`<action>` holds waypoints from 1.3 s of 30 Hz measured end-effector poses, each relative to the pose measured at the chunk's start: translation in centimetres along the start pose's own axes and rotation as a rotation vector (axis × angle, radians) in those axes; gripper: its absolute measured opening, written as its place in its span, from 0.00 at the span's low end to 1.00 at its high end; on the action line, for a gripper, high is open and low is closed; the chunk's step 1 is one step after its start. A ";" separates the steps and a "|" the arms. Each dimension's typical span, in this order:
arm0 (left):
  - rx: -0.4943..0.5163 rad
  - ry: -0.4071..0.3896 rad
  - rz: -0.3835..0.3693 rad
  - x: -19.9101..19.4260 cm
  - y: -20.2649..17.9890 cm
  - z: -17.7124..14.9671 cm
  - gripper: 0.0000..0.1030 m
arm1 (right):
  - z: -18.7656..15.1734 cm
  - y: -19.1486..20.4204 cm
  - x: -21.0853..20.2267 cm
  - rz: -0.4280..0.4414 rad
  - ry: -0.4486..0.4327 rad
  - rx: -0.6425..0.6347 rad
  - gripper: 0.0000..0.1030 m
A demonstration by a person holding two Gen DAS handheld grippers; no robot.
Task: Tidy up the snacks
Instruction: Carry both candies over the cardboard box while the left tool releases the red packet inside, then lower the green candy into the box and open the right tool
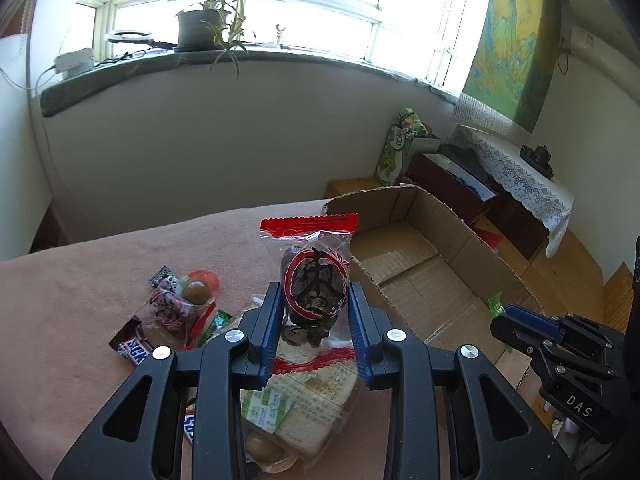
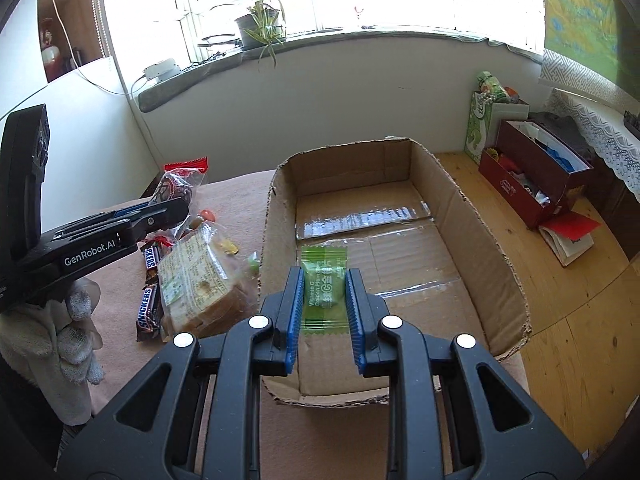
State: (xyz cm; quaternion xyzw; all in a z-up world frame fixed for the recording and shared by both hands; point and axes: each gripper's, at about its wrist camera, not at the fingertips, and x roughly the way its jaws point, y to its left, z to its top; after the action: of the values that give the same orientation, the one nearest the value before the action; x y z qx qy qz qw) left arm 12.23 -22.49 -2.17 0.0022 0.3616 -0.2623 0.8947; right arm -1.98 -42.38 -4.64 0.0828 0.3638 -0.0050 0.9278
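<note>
My left gripper (image 1: 315, 292) is shut on a clear date packet (image 1: 316, 248) with red ends, held upright above the snack pile. In the right wrist view the same left gripper (image 2: 160, 212) and date packet (image 2: 180, 184) show at the left. My right gripper (image 2: 324, 276) is shut on a small green plum candy packet (image 2: 323, 258), hanging over the near end of the open cardboard box (image 2: 348, 168). The box (image 1: 400, 196) lies at the right of the pink-covered table (image 1: 60, 300). The right gripper (image 1: 520, 320) also shows in the left wrist view, at the right edge.
On the cloth lie Snickers bars (image 2: 148, 312), a wrapped bread pack (image 2: 200, 280), an orange jelly cup (image 1: 200, 288) and small sweets. A gloved hand (image 2: 76, 320) holds the left tool. Beyond the box are a green tissue box (image 2: 480, 128) and red boxes (image 2: 520, 184) on the wooden floor.
</note>
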 end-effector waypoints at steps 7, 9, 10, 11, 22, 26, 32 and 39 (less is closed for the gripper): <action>0.047 0.019 -0.037 1.9 -3.2 1.3 0.29 | 0.3 -3.3 0.9 -0.050 0.009 0.029 0.21; 0.055 0.029 -0.043 2.6 -3.8 1.7 0.29 | 0.4 -4.0 1.1 -0.060 0.012 0.039 0.21; 0.060 0.034 -0.047 2.9 -4.0 1.8 0.29 | 0.4 -4.4 1.2 -0.065 0.013 0.042 0.21; 0.069 0.041 -0.052 3.2 -4.2 2.0 0.29 | 0.3 -4.7 1.3 -0.071 0.015 0.047 0.21; 0.115 0.076 -0.060 5.7 -7.0 2.9 0.29 | 0.4 -6.7 2.1 -0.092 0.020 0.070 0.21; 0.127 0.084 -0.069 5.9 -7.7 2.9 0.30 | 0.3 -6.8 2.3 -0.097 0.025 0.072 0.21; 0.118 0.072 -0.067 5.5 -7.7 3.0 0.43 | 0.0 -6.6 2.3 -0.118 0.029 0.063 0.31; 0.098 0.049 -0.064 4.4 -6.7 3.2 0.43 | 0.1 -6.0 1.5 -0.139 0.002 0.063 0.60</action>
State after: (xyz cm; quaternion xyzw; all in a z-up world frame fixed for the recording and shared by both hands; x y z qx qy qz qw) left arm 13.75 -30.92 -1.42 0.0406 0.3699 -0.3082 0.8755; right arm -1.25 -48.26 -6.45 0.0865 0.3691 -0.0809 0.9218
